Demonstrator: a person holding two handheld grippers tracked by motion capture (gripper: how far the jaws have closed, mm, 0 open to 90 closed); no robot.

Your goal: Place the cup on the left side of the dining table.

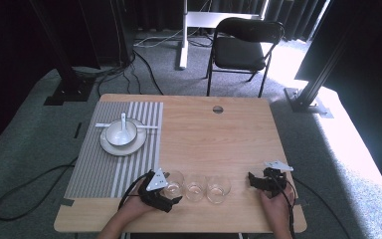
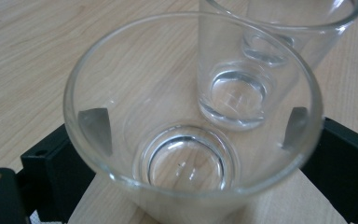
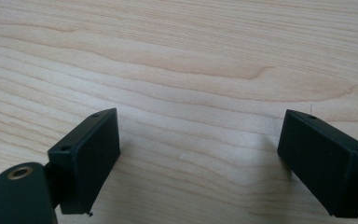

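Observation:
Three clear empty glasses stand in a row near the table's front edge. The leftmost glass point(image 1: 173, 183) sits between the black jaws of my left gripper point(image 1: 171, 190), which comes in from its left. In the left gripper view this glass point(image 2: 186, 161) stands upright on the wood, and both pads point(image 2: 94, 127) lie against its outer wall. The middle glass point(image 1: 195, 188) point(image 2: 242, 88) stands just behind it, and the third glass point(image 1: 218, 188) is beyond that. My right gripper point(image 1: 255, 180) point(image 3: 200, 158) rests low over bare wood to the right of the row, open and holding nothing.
A grey striped placemat point(image 1: 114, 154) covers the table's left part. On it are a plate point(image 1: 129, 147), a white bowl point(image 1: 121, 133) and a white spoon point(image 1: 124, 122). A round cable hole point(image 1: 218, 109) lies at the far edge. A black chair point(image 1: 243, 47) stands beyond the table.

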